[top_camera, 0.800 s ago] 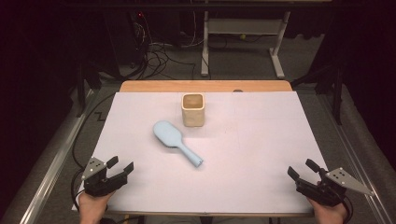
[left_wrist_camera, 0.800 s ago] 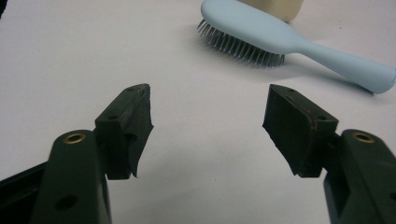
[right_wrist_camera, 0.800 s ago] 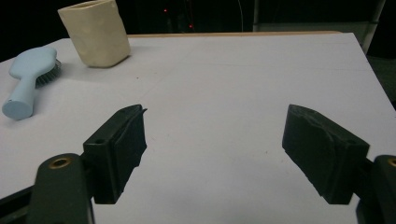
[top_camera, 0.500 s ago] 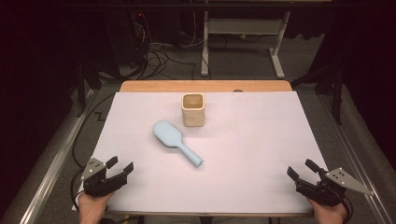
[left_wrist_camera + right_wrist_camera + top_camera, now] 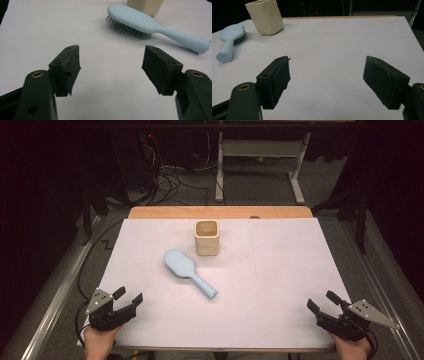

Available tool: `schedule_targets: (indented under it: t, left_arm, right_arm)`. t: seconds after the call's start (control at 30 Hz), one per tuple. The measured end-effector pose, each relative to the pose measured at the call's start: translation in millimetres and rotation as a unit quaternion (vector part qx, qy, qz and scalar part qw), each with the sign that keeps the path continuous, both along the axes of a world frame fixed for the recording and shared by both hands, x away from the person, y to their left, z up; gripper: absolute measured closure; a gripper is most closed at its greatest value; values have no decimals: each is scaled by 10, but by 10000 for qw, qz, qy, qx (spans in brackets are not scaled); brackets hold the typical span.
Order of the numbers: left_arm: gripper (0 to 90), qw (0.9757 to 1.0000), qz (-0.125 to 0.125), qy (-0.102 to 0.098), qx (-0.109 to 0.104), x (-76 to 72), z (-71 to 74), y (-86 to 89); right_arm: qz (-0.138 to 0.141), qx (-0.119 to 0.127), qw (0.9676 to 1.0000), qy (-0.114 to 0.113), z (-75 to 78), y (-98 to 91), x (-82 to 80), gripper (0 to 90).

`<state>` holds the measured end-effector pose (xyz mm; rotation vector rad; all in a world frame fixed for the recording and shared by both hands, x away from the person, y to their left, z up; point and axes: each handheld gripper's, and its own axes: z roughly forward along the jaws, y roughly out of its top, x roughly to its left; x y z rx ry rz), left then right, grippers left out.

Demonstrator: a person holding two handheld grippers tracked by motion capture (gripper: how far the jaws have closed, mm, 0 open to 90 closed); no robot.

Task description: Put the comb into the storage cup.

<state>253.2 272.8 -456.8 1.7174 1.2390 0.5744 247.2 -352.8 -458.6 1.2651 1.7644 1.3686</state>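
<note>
Both claws stand wide and hold nothing: the left claw (image 5: 129,300) at the lower left of the high view, the right claw (image 5: 322,301) at the lower right. On the white table (image 5: 280,285), the blue hairbrush (image 5: 187,272) lies bristles down at the centre, just beside the beige cup (image 5: 207,238). Best, I think, to take the brush by its handle.
</note>
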Motion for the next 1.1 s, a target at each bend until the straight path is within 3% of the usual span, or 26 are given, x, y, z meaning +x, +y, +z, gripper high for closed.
schedule_targets:
  t: [1.1]
  left_arm:
    - [325,9998,-133,-100,-97,59,52,-127]
  right_arm:
    - [81,-57,10000,14,-5,18,15,219]
